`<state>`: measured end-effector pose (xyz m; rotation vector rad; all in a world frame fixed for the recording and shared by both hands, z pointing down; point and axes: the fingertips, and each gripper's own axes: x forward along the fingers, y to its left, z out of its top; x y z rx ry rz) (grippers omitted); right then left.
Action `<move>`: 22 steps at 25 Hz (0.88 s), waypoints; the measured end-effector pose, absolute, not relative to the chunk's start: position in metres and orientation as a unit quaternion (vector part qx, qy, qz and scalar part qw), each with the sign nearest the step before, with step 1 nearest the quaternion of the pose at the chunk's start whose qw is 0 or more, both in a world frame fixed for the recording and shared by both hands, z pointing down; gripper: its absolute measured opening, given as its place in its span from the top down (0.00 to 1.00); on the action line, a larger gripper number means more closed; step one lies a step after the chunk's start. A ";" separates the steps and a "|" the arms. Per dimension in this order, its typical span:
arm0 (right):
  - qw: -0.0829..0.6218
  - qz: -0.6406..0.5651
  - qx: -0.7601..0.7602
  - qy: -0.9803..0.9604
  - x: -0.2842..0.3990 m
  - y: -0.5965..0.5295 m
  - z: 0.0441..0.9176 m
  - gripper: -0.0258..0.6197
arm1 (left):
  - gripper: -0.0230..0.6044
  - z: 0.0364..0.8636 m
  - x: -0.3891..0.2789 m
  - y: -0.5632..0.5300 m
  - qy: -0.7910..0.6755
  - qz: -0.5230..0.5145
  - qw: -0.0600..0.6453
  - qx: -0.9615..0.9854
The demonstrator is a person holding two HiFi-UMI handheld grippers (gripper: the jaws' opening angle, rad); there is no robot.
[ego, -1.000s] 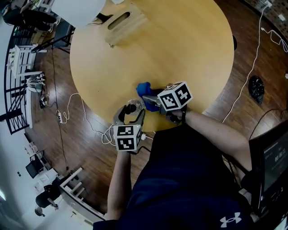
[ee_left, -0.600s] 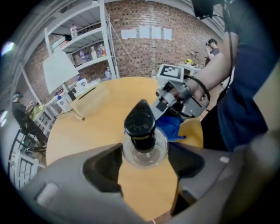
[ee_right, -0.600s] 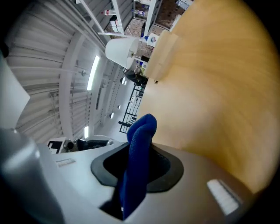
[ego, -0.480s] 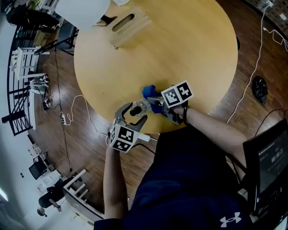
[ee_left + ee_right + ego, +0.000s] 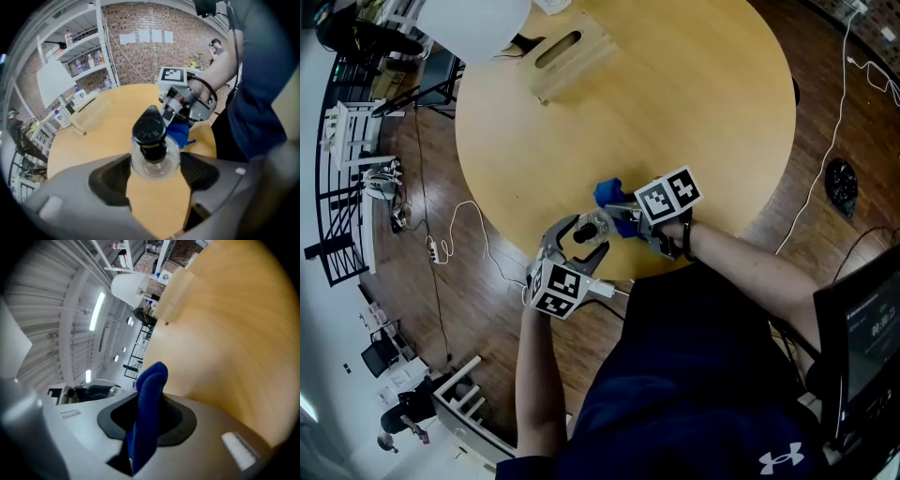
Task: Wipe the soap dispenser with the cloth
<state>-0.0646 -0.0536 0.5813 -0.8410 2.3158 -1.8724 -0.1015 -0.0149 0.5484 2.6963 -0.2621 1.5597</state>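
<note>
Squeezing the clear soap dispenser [image 5: 592,226], black pump [image 5: 149,127] up top, tight in the left gripper [image 5: 578,235] at the near edge of the round wooden table [image 5: 694,103]. Pinching the blue cloth [image 5: 607,192] hard in the right gripper [image 5: 616,209], just right of the dispenser, can't tell if touching.

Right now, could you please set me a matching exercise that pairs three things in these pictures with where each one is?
Things:
1. soap dispenser
2. cloth
3. wooden box

Places:
A. on the far side of the table
B. gripped between the left tongs
C. clamped in the right tongs

Pairs: 1-B; 2-C; 3-A
</note>
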 end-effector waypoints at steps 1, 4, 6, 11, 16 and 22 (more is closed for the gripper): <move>-0.010 -0.608 -0.281 0.742 -0.063 -0.050 0.598 0.81 | 0.44 0.549 -0.101 -0.015 -0.084 0.498 0.008 0.863; -0.118 -0.581 -0.302 0.746 -0.059 -0.036 0.626 0.81 | 0.44 0.550 -0.099 -0.015 -0.086 0.498 0.004 0.863; -0.178 -0.552 -0.311 0.754 -0.056 -0.030 0.632 0.80 | 0.43 0.551 -0.101 -0.015 -0.098 0.507 0.003 0.856; -0.243 -0.499 -0.346 0.757 -0.037 -0.029 0.627 0.59 | 0.34 0.534 -0.096 -0.013 -0.205 0.463 0.145 0.850; -0.218 -0.512 -0.389 0.734 -0.020 -0.038 0.635 0.72 | 0.35 0.536 -0.096 -0.019 -0.293 0.463 0.211 0.810; -0.148 -0.547 -0.335 0.752 -0.042 -0.040 0.623 0.82 | 0.42 0.546 -0.103 -0.022 -0.247 0.524 0.130 0.805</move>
